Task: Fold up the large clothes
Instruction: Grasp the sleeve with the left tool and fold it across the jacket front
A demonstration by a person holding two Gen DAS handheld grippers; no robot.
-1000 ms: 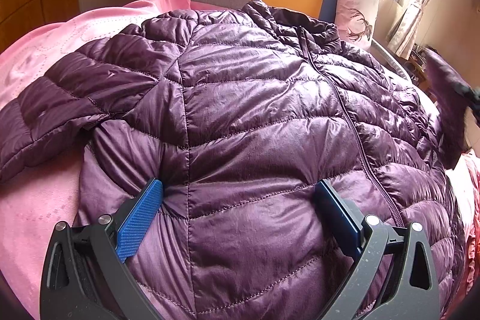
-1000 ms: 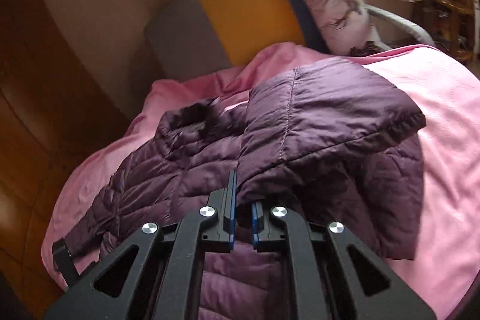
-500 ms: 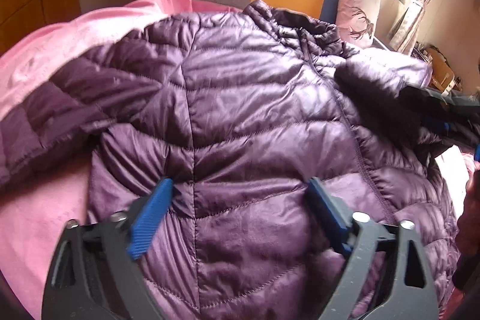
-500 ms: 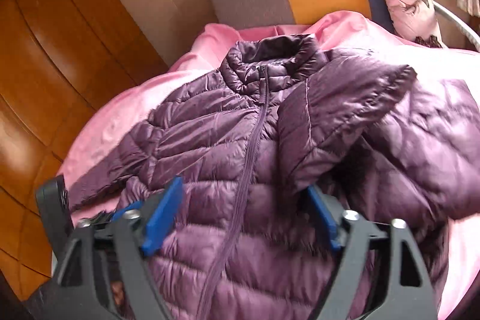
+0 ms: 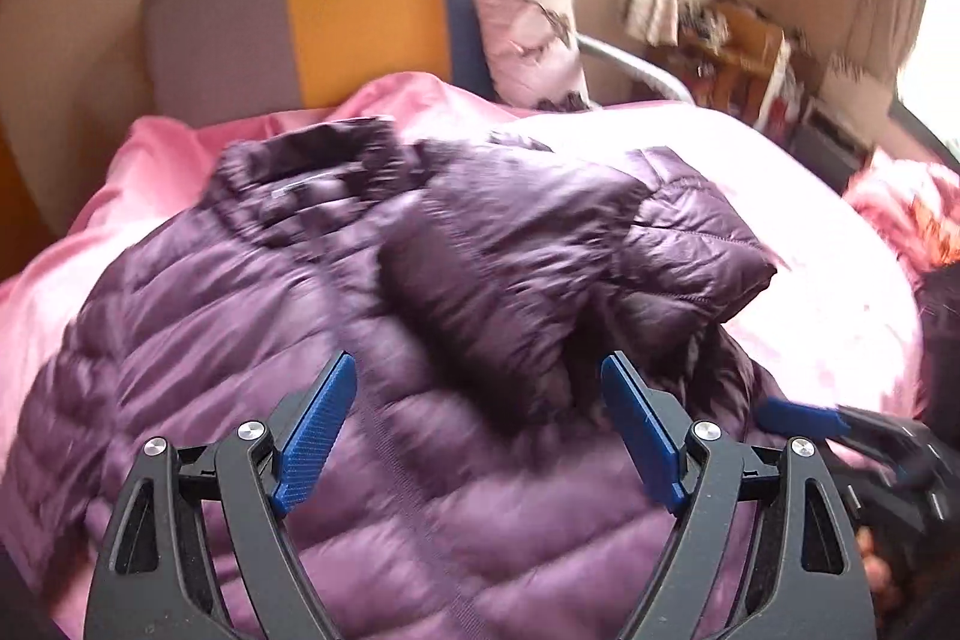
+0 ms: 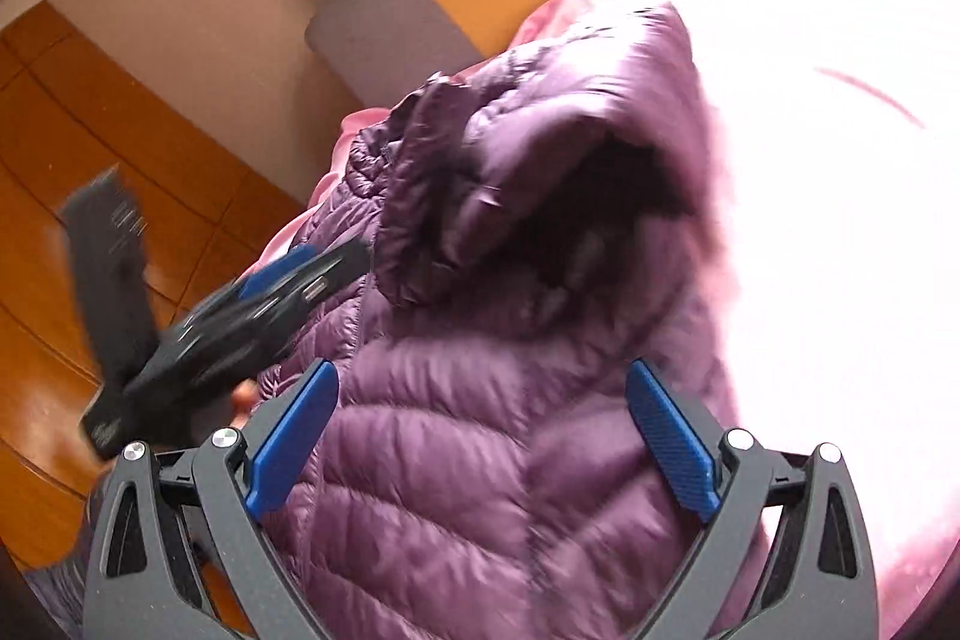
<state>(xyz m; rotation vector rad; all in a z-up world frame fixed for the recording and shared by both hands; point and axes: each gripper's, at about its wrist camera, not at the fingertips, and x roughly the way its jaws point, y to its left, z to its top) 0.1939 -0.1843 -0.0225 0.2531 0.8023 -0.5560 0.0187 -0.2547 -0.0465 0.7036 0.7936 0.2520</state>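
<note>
A purple quilted puffer jacket (image 5: 240, 340) lies front up on the pink bedspread (image 5: 810, 232). One sleeve (image 5: 570, 244) is folded across its chest. My left gripper (image 5: 477, 370) hovers open over the jacket's lower front, with nothing pinched between its blue pads. My right gripper (image 6: 483, 376) hangs over the jacket (image 6: 480, 490) below the folded sleeve (image 6: 540, 130). Its jaws are opening and grip no cloth. Each gripper shows in the other's view: the right gripper (image 5: 798, 415) at the lower right, the left gripper (image 6: 288, 280) blurred at the left.
A grey, yellow and blue headboard (image 5: 360, 10) and a pink pillow (image 5: 528, 28) stand beyond the collar. A cluttered shelf (image 5: 738, 52) sits at the far right. Wooden panelling (image 6: 90, 130) lies left of the bed. Bare bedspread (image 6: 840, 160) spreads right of the jacket.
My right gripper let go of the sleeve and opened wide; the sleeve now lies folded across the chest. My left gripper swung right over the jacket, and both views are motion-blurred.
</note>
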